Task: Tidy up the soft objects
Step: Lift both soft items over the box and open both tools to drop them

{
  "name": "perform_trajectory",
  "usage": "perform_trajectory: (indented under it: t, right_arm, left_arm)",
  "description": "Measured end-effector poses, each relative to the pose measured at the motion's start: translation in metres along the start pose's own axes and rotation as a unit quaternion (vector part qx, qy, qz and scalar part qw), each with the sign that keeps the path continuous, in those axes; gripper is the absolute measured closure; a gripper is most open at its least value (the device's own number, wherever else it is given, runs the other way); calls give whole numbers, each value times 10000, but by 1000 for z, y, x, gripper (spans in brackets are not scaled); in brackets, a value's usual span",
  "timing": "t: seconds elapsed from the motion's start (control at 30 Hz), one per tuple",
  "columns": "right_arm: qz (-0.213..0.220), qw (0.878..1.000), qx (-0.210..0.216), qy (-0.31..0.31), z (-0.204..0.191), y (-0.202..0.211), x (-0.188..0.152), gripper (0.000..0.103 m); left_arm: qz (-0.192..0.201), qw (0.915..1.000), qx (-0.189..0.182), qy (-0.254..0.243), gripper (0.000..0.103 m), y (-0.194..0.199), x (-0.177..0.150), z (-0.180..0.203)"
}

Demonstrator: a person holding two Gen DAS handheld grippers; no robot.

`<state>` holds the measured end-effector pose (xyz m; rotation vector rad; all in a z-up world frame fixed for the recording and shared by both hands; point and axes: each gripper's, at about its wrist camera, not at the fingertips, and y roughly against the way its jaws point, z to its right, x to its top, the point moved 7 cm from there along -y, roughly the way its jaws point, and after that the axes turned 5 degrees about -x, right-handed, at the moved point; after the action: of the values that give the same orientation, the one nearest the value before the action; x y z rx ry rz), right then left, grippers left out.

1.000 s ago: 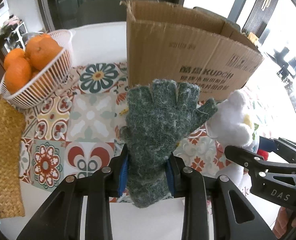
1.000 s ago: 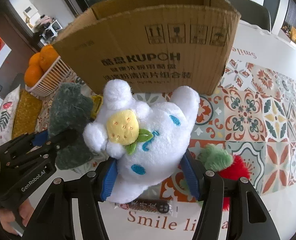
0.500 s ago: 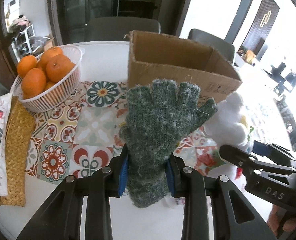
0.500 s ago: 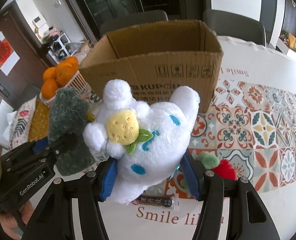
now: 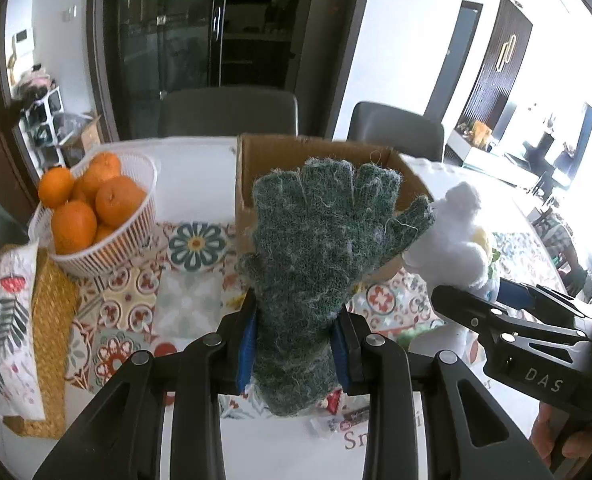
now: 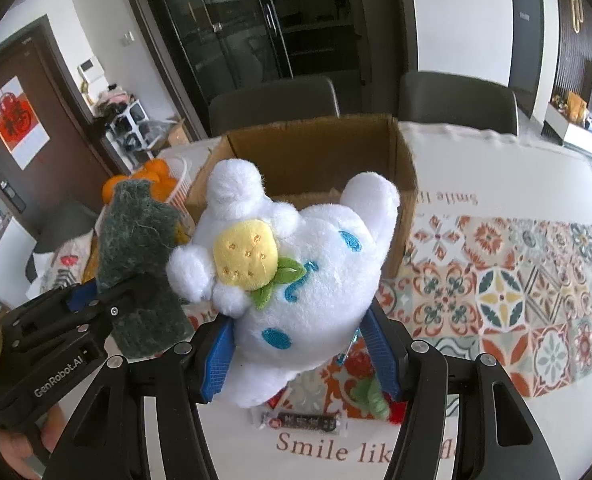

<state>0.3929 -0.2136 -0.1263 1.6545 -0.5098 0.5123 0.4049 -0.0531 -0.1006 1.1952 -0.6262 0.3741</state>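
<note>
Black tool [image 5: 294, 344] arms with silver screws, blue pads [image 6: 216, 360], "GenRobot.AI" and "DAS" lettering.

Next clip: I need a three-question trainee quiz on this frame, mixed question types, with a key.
1. True or false: the left hand-held gripper is shut on the green knit glove.
2. Multiple choice: the white plush toy is A) inside the cardboard box, B) lying on the tablecloth, C) clamped in the right hand-held gripper.
3. Fill in: the white basket left of the cardboard box holds ____.

Key: 1 true; 2 C; 3 oranges.
</note>
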Motion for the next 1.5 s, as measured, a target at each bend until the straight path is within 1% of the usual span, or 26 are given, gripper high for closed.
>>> perform_trajectory:
  t: [0.37, 0.67, 0.87, 1.03, 1.13, 1.37, 1.5]
  right_arm:
    - [490, 9987, -111, -63, 5, 26, 34, 43]
    - [772, 9969, -164, -72, 7, 32, 65, 42]
    - [853, 9963, -141, 14, 8, 28, 86, 42]
    - [814, 9965, -170, 77, 11, 17, 99, 42]
    - [761, 9970, -138, 85, 12, 10, 107, 42]
    - [432, 9989, 2, 152, 14, -17, 124, 42]
    - [197, 9995, 53, 254, 11, -36, 133, 42]
  left_arm:
    - [333, 9991, 8, -255, 71, 11, 36, 8]
    - [572, 9972, 47, -474, 71, 11, 69, 12]
    - [586, 9961, 85, -655, 71, -1, 87, 12]
    - [540, 9949, 164, -841, 71, -13, 97, 13]
    - [466, 9950, 140, -876, 71, -22, 106, 12]
    - [190, 9963, 85, -837, 70, -51, 125, 6]
    - [-37, 9974, 42, -716, 70, -71, 127, 1]
